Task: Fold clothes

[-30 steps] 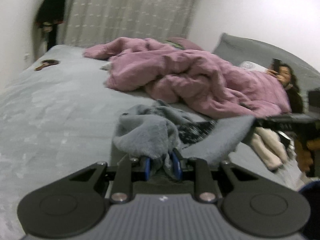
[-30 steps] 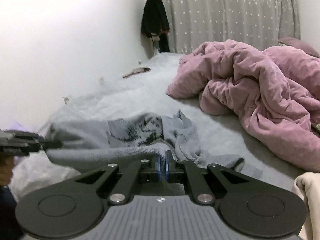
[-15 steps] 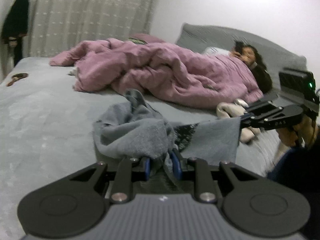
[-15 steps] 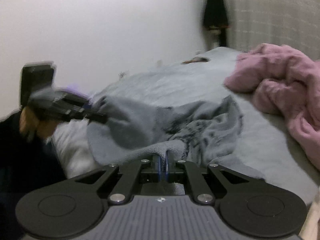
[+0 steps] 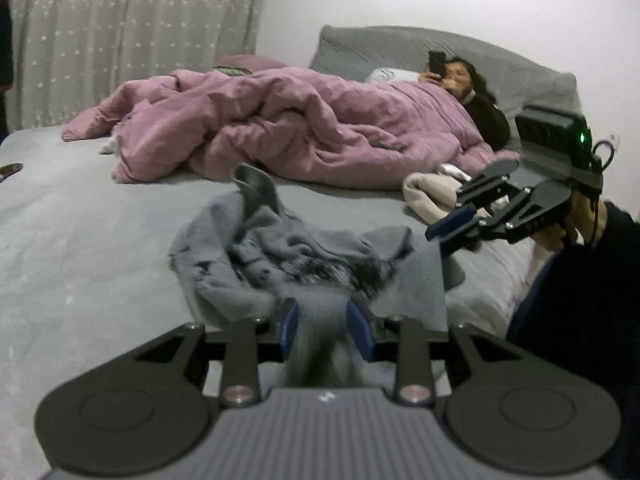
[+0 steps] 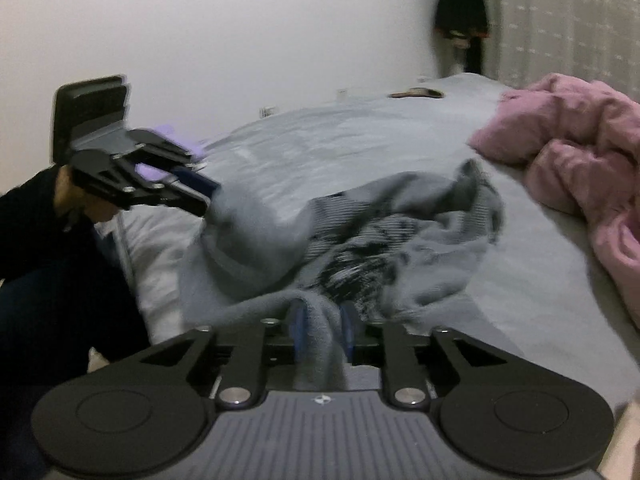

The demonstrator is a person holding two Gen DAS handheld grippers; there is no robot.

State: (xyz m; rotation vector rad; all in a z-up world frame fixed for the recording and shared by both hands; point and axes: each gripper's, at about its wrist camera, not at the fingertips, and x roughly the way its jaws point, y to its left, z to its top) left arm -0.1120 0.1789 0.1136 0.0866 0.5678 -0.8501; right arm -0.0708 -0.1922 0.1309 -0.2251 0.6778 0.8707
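Sweater (image 5: 304,256) lying crumpled on bed (image 5: 80,248), hem edge running btwn both grippers. Left hand-held gripper (image 5: 326,328) & right hand-held gripper (image 6: 322,326) jaws opening, cloth sitting loose btwn pads, bulk lying straight ahead of each.

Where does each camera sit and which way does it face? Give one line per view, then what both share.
Left wrist view: sits on the left gripper, looking across the grey bed toward the pink quilt; the right gripper and its hand show at right.
Right wrist view: sits on the right gripper, facing the white wall; the left gripper shows at left.
Shared: the crumpled grey patterned sweater, its cloth between both grippers' opening jaws, plus bed and quilt.
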